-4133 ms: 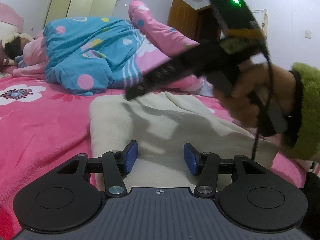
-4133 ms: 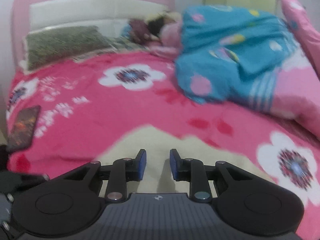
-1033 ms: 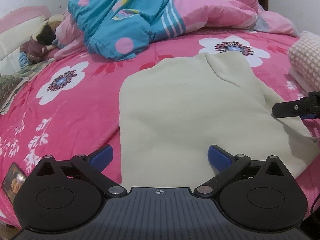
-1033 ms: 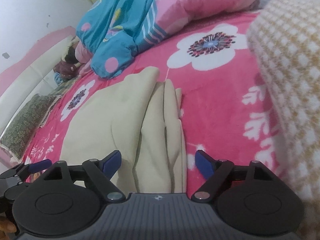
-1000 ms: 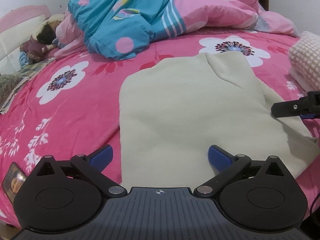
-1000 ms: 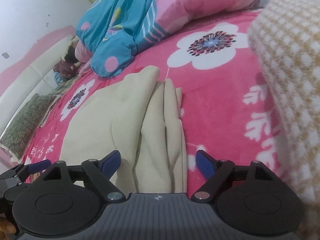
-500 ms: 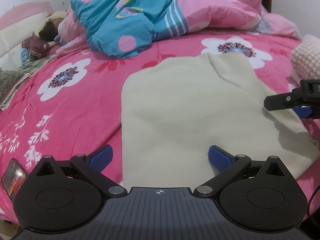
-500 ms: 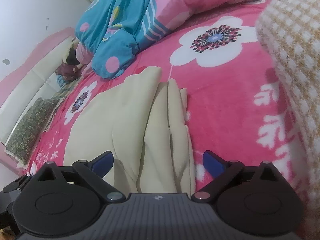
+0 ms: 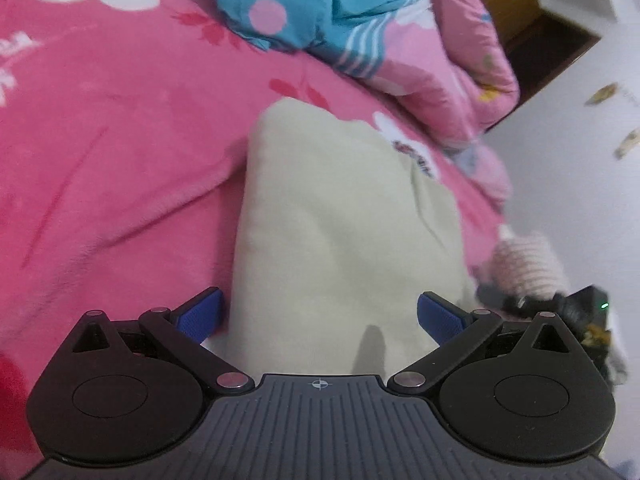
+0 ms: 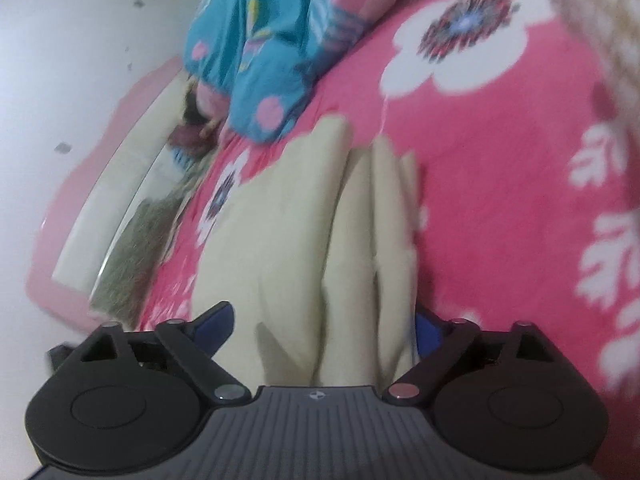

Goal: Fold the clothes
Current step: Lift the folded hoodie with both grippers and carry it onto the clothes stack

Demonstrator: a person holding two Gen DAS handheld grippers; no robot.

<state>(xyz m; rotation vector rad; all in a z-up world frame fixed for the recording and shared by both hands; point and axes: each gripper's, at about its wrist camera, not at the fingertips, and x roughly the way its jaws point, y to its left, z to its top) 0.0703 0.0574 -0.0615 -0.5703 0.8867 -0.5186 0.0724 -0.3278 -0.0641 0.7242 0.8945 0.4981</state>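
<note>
Both claws gape wide: the left claw (image 9: 318,316) and right claw (image 10: 322,322) straddle the near edge of the folded cream fleece garment (image 9: 340,220), which stretches toward 12 o'clock on the pink floral bed (image 9: 100,140).

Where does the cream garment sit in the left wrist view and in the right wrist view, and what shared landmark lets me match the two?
Left wrist: the cream garment lies centre frame on the pink blanket, reaching down between the open left gripper fingers.
Right wrist: the cream garment lies centre-left, its stacked folded edges running toward the open right gripper.
Shared landmark: the blue polka-dot quilt beyond the garment.
</note>
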